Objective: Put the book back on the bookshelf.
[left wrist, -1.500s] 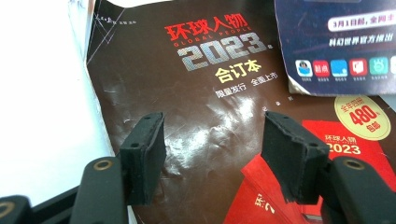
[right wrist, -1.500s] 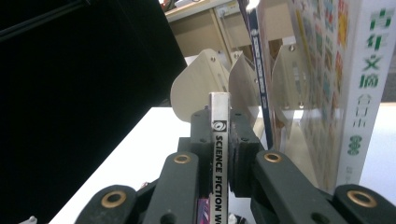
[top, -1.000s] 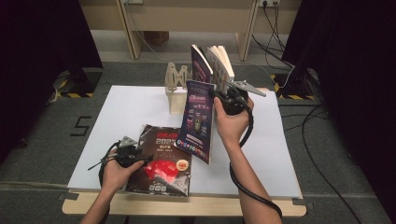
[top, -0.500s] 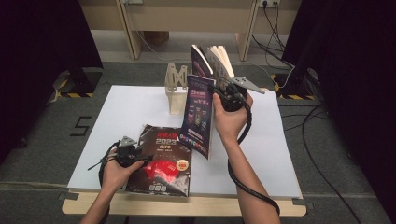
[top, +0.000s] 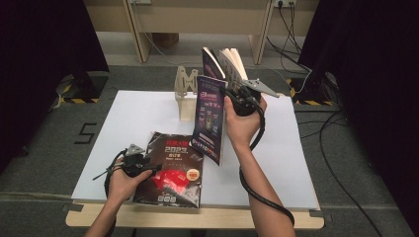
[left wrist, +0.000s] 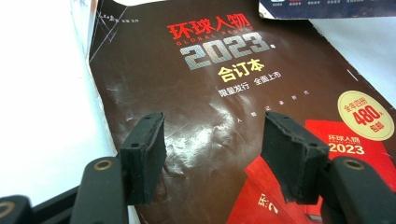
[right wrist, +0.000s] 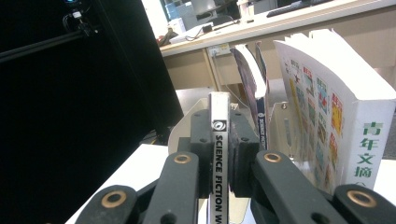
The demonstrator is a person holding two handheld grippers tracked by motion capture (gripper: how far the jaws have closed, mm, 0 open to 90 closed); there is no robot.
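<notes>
On the left of the white table (top: 138,118), our left gripper (top: 148,167) rests at the spine edge of the dark 2023 magazine (top: 173,170), which lies flat near the front edge. In the left gripper view its jaws stand apart over the glossy cover (left wrist: 210,102) with nothing between the pads (left wrist: 144,156), so we judge this hand is only steadying or waiting.

Moving rightward, the wooden rack (top: 186,96) stands at the back of the table, and just beside it we hold the science fiction magazine (top: 210,118) upright, its lower corner close to the table and overlapping the flat magazine's far corner as seen from above. Our right gripper (top: 236,101) is clamped on it: the right gripper view shows both pads pressed against the spine (right wrist: 218,154).

We judge the step in hand is carrying this magazine to the rack. The next move calls for lifting it over the rack's rim, lining the spine up with a free slot left of the books already standing there, then lowering it straight before letting go. A tilt could knock the neighbours.

Counting: two grippers, one rack, one flat magazine, one held magazine. In the rack we count one thick white book (right wrist: 345,116) and at least two thinner ones (right wrist: 254,88); the exact number we cannot tell.
</notes>
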